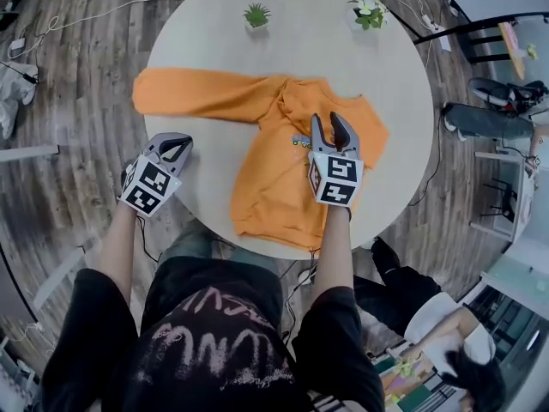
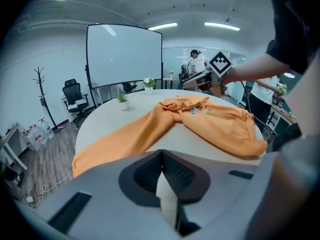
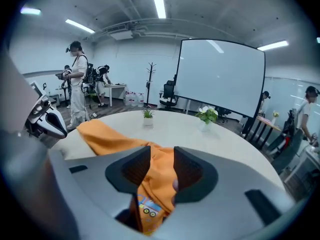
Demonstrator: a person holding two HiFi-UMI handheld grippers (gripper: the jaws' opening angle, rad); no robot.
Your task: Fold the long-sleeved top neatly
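While hovering over the chest of the orange top [image 1: 266, 174], laid out on the surface [image 1: 206, 24], has the right claw [image 1: 330, 127] spread wide with nothing pinched, just fabric showing in the gap, probably to line up a fresh grab. Holds the left claw [image 1: 176, 147] closed tight and empty, off the cloth by the near edge, likely just parked. Leaves one sleeve [image 1: 197, 97] stretched out left, probably next to fold

The orange top [image 1: 274, 187] lay on the round table [image 1: 214, 33], one sleeve flung out left. The right gripper [image 1: 331, 123] hovered over the top's chest, jaws apart. The left gripper [image 1: 176, 147], jaws together, hung left of the top's hem.
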